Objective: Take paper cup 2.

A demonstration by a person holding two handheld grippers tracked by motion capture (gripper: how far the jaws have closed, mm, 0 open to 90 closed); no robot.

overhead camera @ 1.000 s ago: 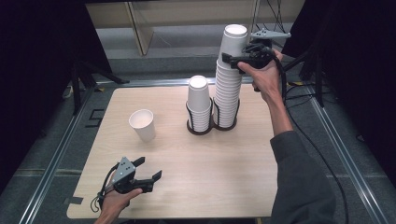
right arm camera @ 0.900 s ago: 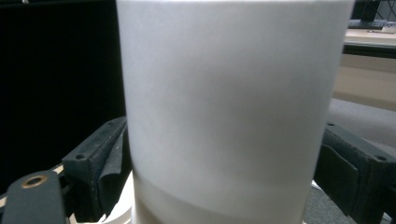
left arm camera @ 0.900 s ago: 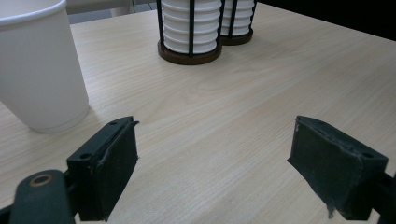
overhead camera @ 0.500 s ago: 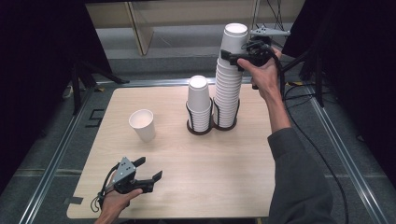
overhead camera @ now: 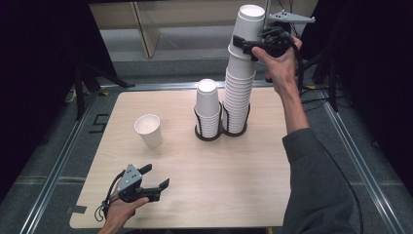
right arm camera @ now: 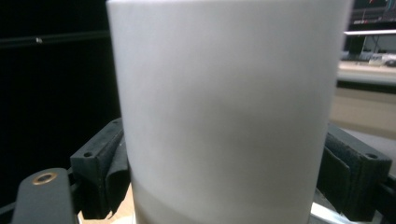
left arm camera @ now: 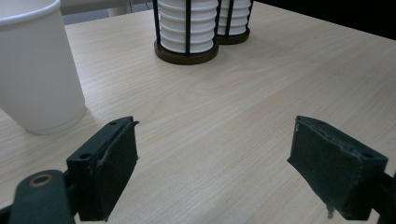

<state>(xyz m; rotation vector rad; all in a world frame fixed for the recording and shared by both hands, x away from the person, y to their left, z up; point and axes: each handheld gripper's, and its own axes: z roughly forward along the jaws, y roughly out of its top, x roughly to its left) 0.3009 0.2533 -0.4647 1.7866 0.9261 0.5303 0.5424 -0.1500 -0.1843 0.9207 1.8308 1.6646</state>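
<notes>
Top cup: we find the plain white paper cup (overhead camera: 248, 27) at the head of the taller stack, raised above the table's far right part; the right gripper view shows its smooth, unprinted wall (right arm camera: 224, 112) between the two jaws; its open mouth faces up
Right gripper: the black two-jaw right gripper (overhead camera: 253, 45) is clamped on that cup from the side, both pads pressed to the wall
Risk, drag: we judge the nested cups may cling; a lift could draw a second cup up with the first, or pull the whole column out of its holder
Risk, crush: thin paper gives under a hard squeeze; the wall may buckle and slip from the pads
Risk, topple: the tall column of nested white paper cups (overhead camera: 238, 92) leans a little; a sideways pull could tip it against its neighbour
Holder: a dark round-based twin wire rack (overhead camera: 220, 134) carries both columns; the shorter stack of white cups (overhead camera: 208, 109) stands just beside the taller
Loose cup: a single white paper cup (overhead camera: 149, 130) stands upright, well apart to the left
Left gripper: the black left gripper (overhead camera: 157, 179) rests near the front edge of the light wooden table (overhead camera: 243, 185); jaws parted, nothing between them
</notes>
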